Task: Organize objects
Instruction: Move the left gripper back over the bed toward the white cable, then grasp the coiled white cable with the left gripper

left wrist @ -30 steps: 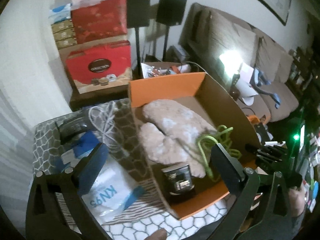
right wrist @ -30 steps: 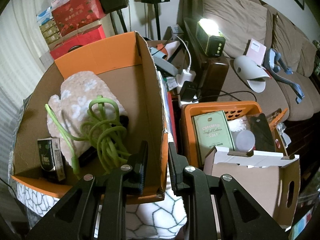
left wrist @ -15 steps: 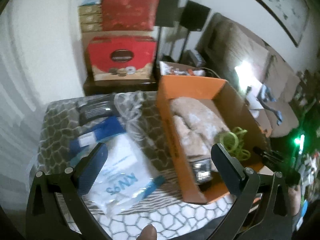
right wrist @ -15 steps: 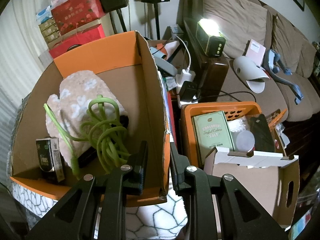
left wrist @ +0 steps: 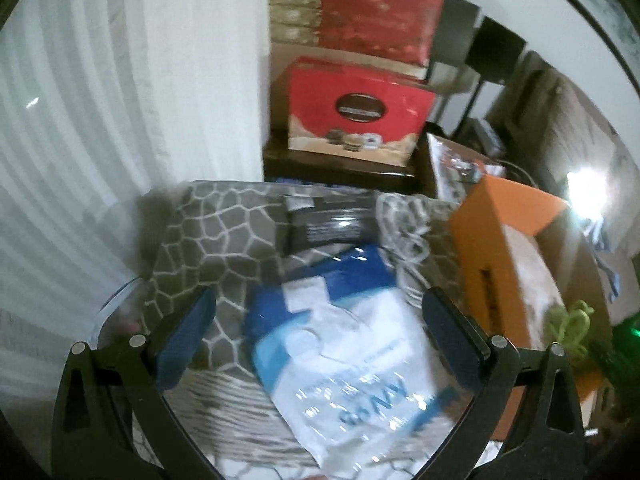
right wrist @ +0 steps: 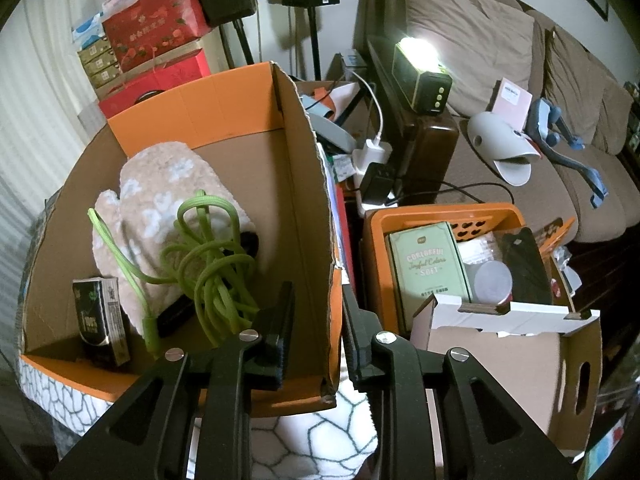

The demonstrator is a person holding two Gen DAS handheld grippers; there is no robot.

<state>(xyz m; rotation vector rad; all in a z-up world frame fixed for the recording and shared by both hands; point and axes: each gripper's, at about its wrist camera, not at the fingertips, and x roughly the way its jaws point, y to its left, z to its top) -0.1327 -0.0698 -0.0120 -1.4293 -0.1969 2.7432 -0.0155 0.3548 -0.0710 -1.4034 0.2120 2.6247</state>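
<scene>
Hovering wide open, the left gripper (left wrist: 320,328) frames a KN95 mask pack (left wrist: 344,360) lying on the patterned blanket (left wrist: 208,232), with a dark packet (left wrist: 332,226) and white cord (left wrist: 404,236) beyond it. Right of these stands the orange cardboard box (right wrist: 308,184), holding a fleece mitten (right wrist: 160,200), green cable (right wrist: 208,264) and small dark carton (right wrist: 98,316). The right gripper (right wrist: 316,320) pinches the box's side wall. Farther right sits an orange basket (right wrist: 444,214).

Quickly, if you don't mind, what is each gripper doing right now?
Left gripper: open, empty, above the mask pack.
Right gripper: shut on the box wall.
</scene>
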